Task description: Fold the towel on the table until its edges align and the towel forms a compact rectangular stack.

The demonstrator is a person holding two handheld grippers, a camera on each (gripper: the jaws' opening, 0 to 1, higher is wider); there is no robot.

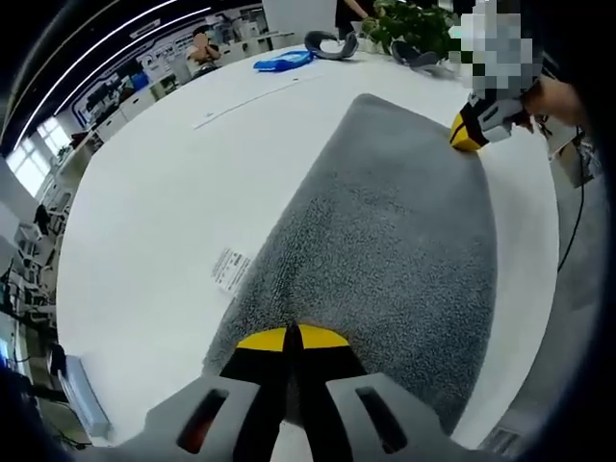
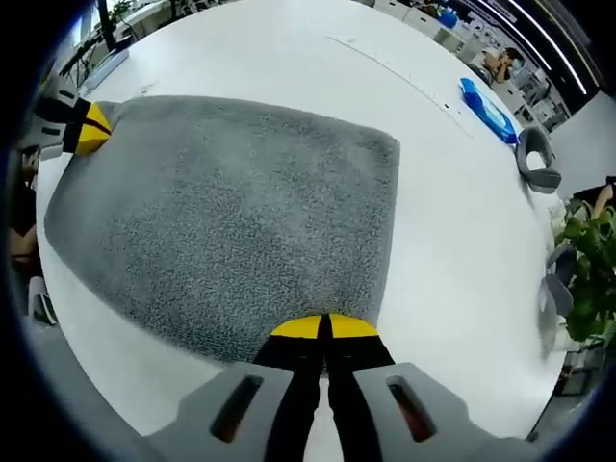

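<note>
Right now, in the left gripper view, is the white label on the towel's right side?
No, the white label lies at the left edge of the towel, flat on the table.

The towel (image 1: pixel 385 241) lies on the table (image 1: pixel 154 212), filling the centre and right of the left gripper view. Its label (image 1: pixel 231 269) lies on the table at its left edge. The left gripper (image 1: pixel 292 339) sits at its lower edge, the right gripper (image 1: pixel 466 133) at its upper right corner. A plant (image 1: pixel 414 24) stands at the top.
</note>
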